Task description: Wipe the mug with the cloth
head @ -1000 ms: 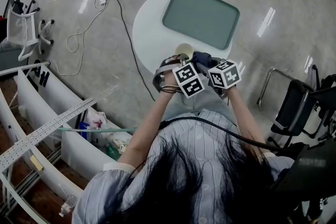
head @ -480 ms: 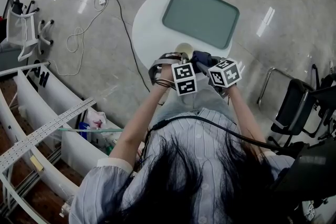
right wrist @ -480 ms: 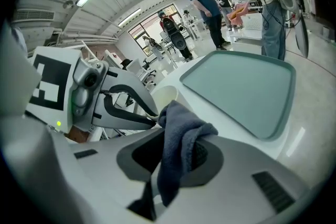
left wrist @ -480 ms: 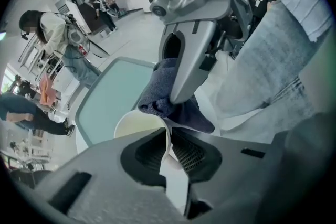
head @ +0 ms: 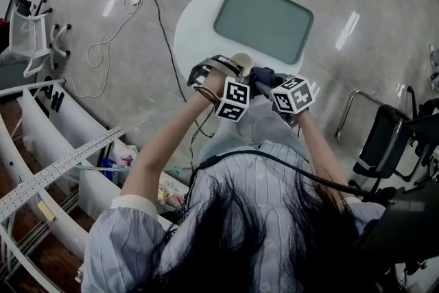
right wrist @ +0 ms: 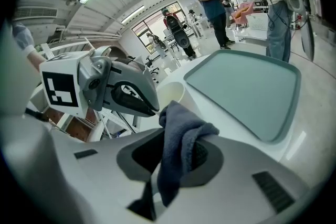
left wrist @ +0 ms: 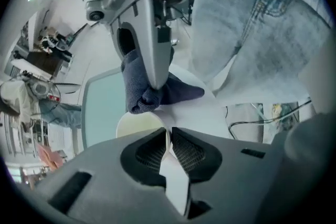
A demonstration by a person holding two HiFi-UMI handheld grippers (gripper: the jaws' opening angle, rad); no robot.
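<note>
Mug [head: 241,64] is in the middle of the head view, at the near edge of the white bench [head: 194,31]. Rub too hard and it could slip, since your left tongs [left wrist: 169,135] only pinch its thin rim. Your right tongs [right wrist: 176,153] are clamped on the blue cloth [right wrist: 181,123], just beside the mug.

Forearms outstretched, left gripper [left wrist: 169,140] and right gripper [right wrist: 176,152] clamped, tips seemingly nearly touching.

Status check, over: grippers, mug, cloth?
Left gripper shut on mug wall. Right gripper shut on cloth, close above the mug's rim. Nothing between them; tray lies beyond.
</note>
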